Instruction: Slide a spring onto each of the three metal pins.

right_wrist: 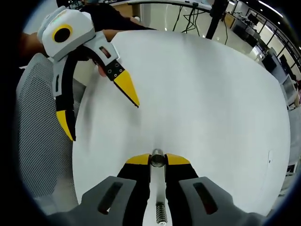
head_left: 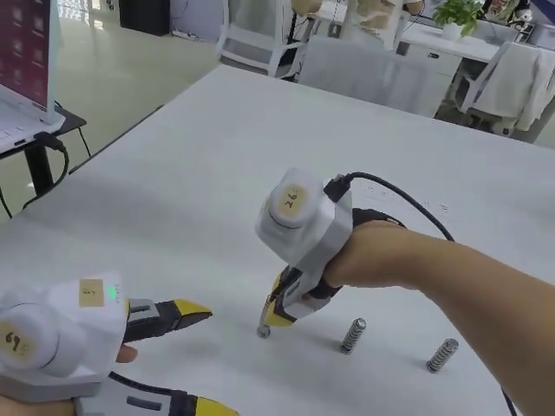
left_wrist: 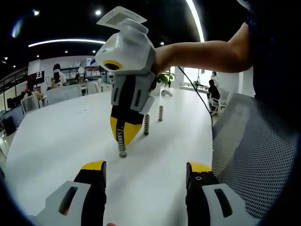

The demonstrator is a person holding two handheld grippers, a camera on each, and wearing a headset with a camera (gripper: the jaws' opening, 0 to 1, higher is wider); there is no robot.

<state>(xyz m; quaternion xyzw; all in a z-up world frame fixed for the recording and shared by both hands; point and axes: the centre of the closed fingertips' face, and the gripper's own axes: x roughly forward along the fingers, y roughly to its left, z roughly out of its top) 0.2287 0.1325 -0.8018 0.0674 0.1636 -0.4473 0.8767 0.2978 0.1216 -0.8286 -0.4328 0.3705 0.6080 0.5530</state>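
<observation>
The steel coil spring (left_wrist: 122, 136) rides an upright metal pin (head_left: 263, 330) on the white counter (head_left: 217, 156), and my right hand-held gripper (right_wrist: 158, 161) is clamped on it. The second sprung pin (head_left: 353, 335) and the third sprung pin (head_left: 442, 355) stand nearby. My left hand-held gripper (head_left: 201, 360) has its jaws apart.

The right gripper (head_left: 269, 322) with white plastic body, black jaws with yellow tips, round yellow sticker (head_left: 292, 201) with a handwritten number, black cable (head_left: 408, 201) from its top, black strap (head_left: 375, 217) around the hand (head_left: 364, 260), left gripper (head_left: 218, 358) of same white and yellow, small green light (head_left: 112, 293) on top
</observation>
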